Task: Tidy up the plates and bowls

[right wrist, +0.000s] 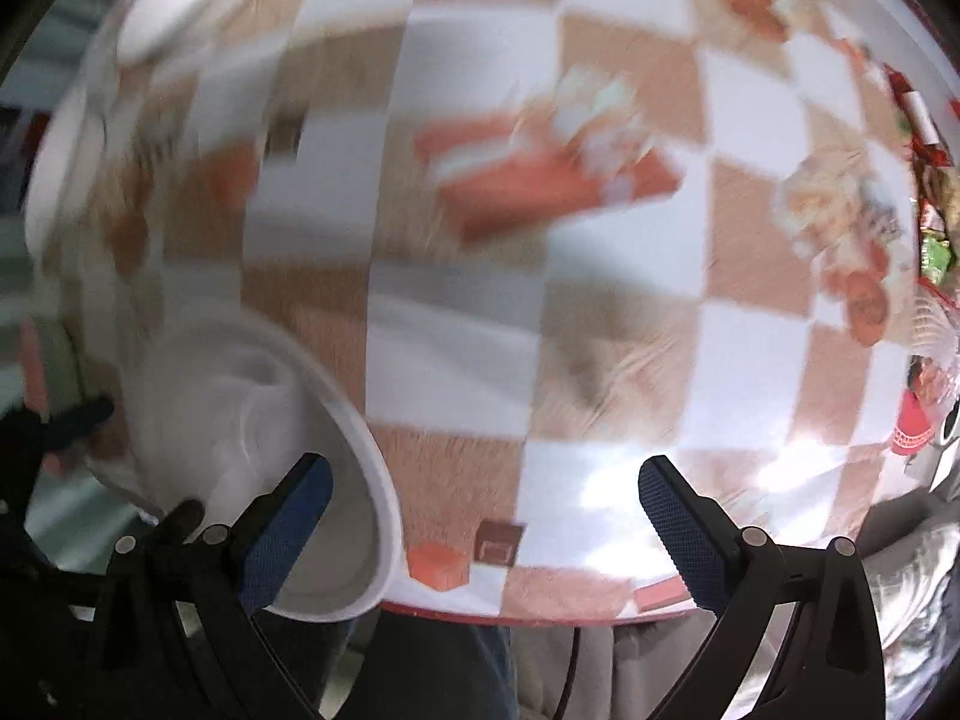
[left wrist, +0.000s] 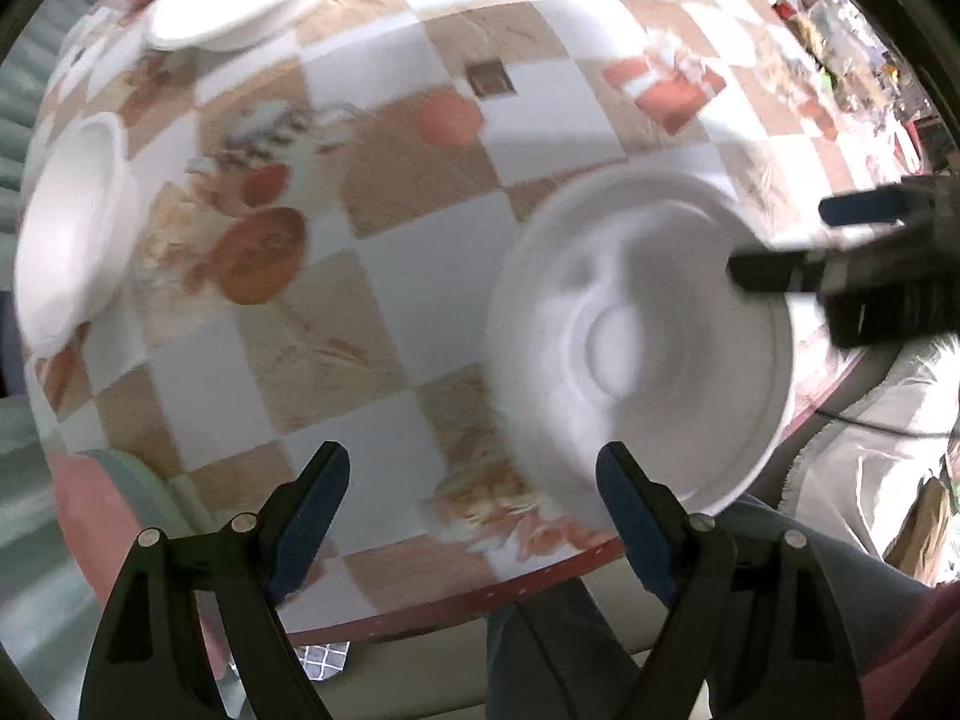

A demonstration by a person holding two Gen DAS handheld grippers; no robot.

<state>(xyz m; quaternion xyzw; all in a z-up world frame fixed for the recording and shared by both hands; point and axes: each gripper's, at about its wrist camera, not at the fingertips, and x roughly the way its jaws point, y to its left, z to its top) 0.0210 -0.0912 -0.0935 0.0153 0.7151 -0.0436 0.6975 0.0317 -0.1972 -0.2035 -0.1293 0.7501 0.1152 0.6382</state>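
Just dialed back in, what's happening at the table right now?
A person is sorting white dishes on a checkered tablecloth with a gripper in each hand. Both the left gripper and the right gripper are open and hold nothing. A stack of white dishes sits at the near table edge, between them. Two more white dishes, one at left and one farther back, wait unstacked.

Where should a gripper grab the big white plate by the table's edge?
Grab the big white plate by its thin rim, probably on the near side where it sticks out past the table edge. It lies flat, so one finger can likely slip under there.
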